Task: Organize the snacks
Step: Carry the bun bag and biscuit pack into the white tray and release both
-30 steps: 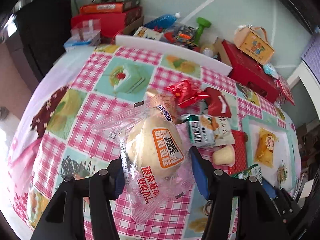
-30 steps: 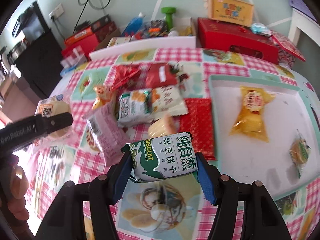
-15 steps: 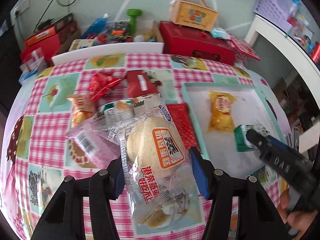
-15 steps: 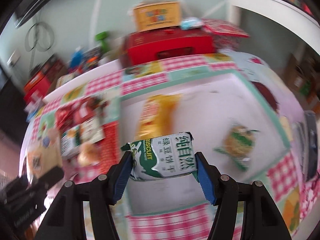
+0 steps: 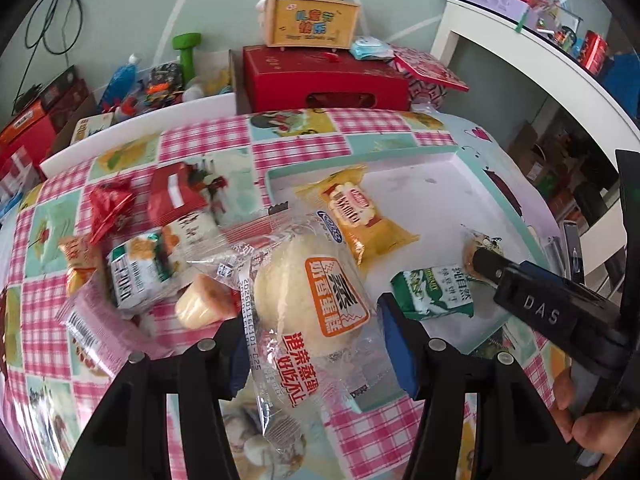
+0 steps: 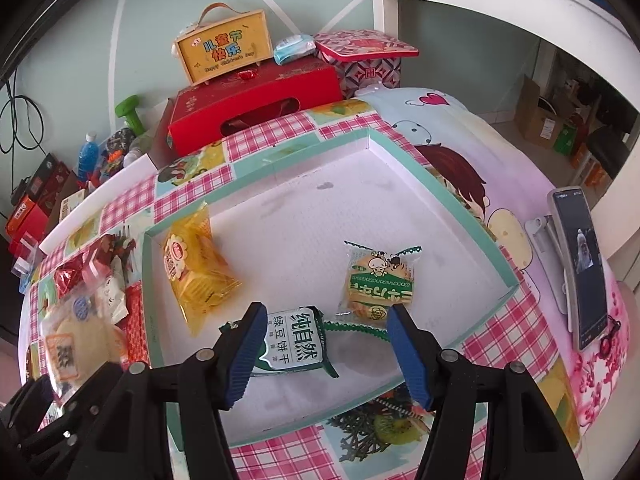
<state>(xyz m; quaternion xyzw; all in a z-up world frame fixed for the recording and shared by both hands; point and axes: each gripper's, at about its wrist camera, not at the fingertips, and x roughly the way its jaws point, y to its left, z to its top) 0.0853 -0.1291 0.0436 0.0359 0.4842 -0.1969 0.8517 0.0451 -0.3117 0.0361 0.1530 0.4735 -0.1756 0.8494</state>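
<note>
A checked tablecloth is covering the table, and a shallow teal-rimmed tray is lying on its right part. The right gripper is hovering low over the tray's near edge, pointing forward and down, its blue pads spread wide — the green biscuit pack is lying loose on the tray floor, nearer the left pad. Beyond it a yellow pack and a small green cookie packet are resting in the tray, well apart. The left gripper is reaching in from the tray's left, above the near corner, its fingers closed on a clear-wrapped bun. The remaining snacks are sitting in a jumble on the cloth left of the tray — red wrappers, a green-and-white pack, a small pudding cup.
</note>
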